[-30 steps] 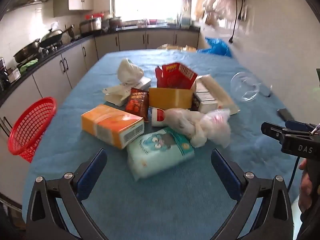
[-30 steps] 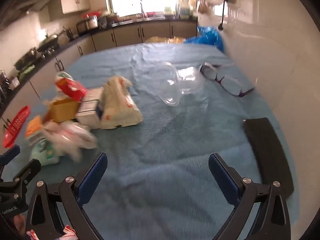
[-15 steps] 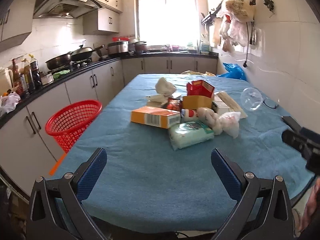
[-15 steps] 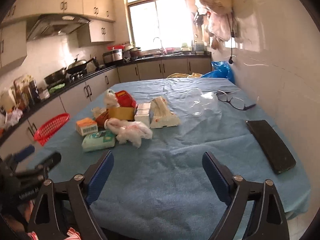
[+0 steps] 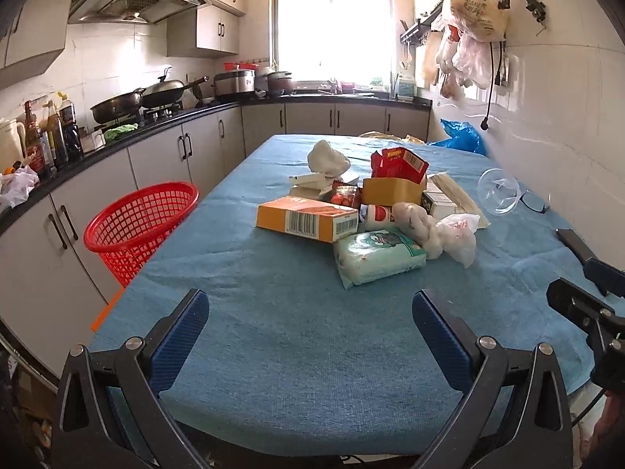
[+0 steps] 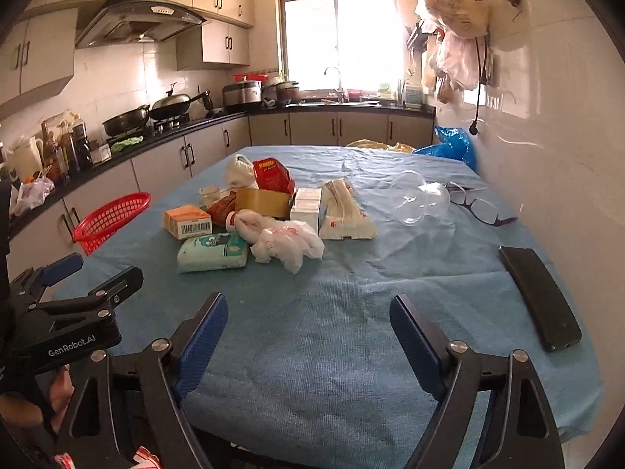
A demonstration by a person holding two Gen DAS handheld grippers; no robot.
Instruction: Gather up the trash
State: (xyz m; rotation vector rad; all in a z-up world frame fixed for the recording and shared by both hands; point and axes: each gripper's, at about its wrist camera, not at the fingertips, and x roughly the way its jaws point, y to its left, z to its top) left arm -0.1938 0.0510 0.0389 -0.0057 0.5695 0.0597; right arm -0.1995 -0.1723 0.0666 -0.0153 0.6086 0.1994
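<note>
Trash, a heap of cardboard boxes, wrappers and crumpled white plastic bags (image 5: 371,211), sits mid-table on the blue cloth (image 5: 297,344), dead ahead at twelve o'clock; nothing's collected yet. Your red mesh basket (image 5: 140,222) waits at ten o'clock off the table edge, looking empty. Left gripper (image 5: 310,336) spread wide, holding nothing; right gripper (image 6: 308,338) closing on empty air.

Trash pile (image 5: 367,211) mid-table (image 5: 297,351); basket (image 5: 136,222) beside table's left edge.
</note>
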